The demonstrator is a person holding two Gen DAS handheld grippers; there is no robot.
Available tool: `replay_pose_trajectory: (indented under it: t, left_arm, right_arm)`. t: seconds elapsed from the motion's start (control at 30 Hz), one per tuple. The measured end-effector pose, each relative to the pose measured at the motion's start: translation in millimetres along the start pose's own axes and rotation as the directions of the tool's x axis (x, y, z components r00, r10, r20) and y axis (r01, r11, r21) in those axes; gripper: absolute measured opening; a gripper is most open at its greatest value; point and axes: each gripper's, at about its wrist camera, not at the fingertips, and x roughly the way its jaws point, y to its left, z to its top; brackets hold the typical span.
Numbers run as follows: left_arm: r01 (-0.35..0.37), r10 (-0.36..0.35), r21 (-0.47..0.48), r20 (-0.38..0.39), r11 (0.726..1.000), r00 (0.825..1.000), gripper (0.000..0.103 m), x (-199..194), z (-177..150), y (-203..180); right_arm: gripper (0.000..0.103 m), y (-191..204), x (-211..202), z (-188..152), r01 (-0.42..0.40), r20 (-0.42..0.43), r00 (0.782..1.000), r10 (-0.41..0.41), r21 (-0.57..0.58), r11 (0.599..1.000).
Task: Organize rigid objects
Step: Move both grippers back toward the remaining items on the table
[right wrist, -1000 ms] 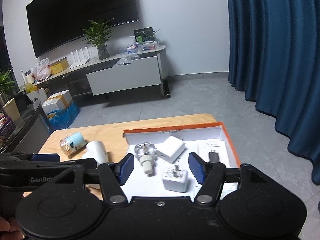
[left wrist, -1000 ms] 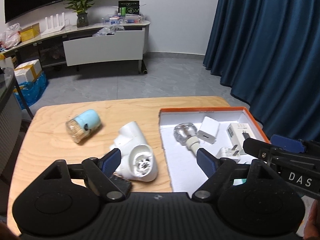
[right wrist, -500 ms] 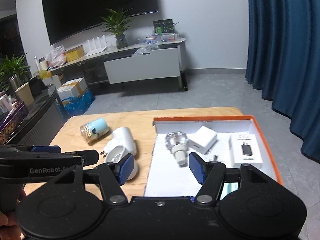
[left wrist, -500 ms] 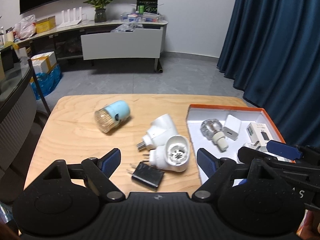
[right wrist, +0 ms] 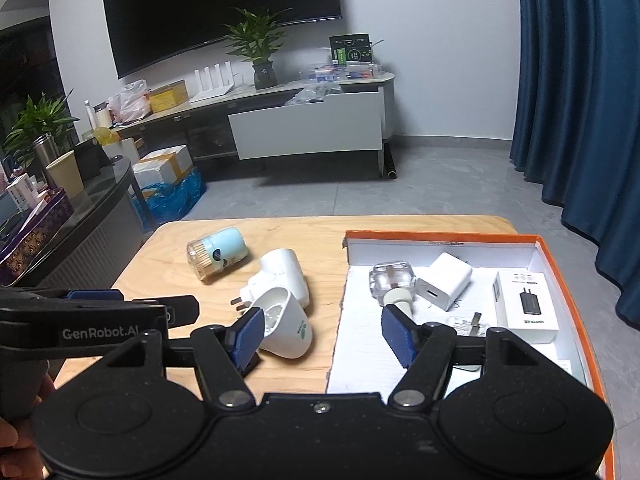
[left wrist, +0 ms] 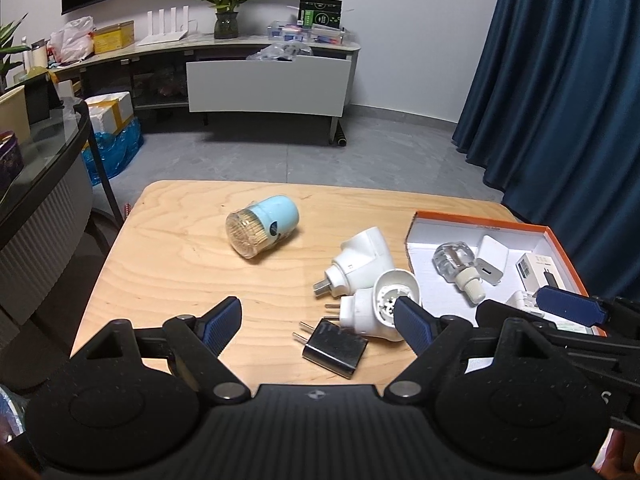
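Note:
My left gripper [left wrist: 318, 326] is open above the wooden table, with a black charger [left wrist: 334, 346] and a white plug-in device [left wrist: 378, 312] lying under its gap, untouched. A second white plug-in device [left wrist: 362, 258] and a light-blue toothpick holder [left wrist: 262, 232] lie farther off. My right gripper [right wrist: 323, 334] hovers over the left wall of the orange box [right wrist: 440, 236]. Its jaws are opening with nothing between them. In the box lie a glass bottle [right wrist: 392, 276], a white charger [right wrist: 444, 286], a boxed charger [right wrist: 524, 306] and a small white plug [right wrist: 468, 324].
A dark glass side table [right wrist: 100, 200] stands left of the wooden table. Blue curtains [left wrist: 560, 100] hang on the right. A TV cabinet [left wrist: 264, 88] with clutter runs along the far wall. Bare wood shows on the table's left part [left wrist: 168, 264].
Both grippers have moved left, from over the box toward the loose items on the table. The black charger has come into the left view. The right jaws stand wider.

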Motion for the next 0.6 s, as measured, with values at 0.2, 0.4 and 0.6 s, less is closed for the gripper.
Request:
replay_pose_trajectory:
  t: [0.2, 0.4, 0.6]
  left_arm:
    - [-0.003, 0.003, -0.013, -0.006, 1.000, 1.000, 0.085, 0.6, -1.9, 9.6]
    - [-0.008, 0.008, -0.031, -0.020, 0.999, 1.000, 0.085, 2.4, -7.3, 19.5]
    - [-0.014, 0.013, -0.044, -0.034, 0.999, 0.999, 0.085, 5.9, -11.4, 27.9]
  right_arm:
    - [0.079, 6.6, 4.3, -1.9, -0.012, -0.010, 1.000, 0.012, -0.006, 1.000]
    - [0.079, 14.9, 11.0, -5.0, -0.028, -0.029, 0.999, 0.027, -0.013, 1.000]
    - [0.079, 20.4, 18.6, -7.3, -0.043, -0.044, 0.998, 0.042, -0.018, 0.999]
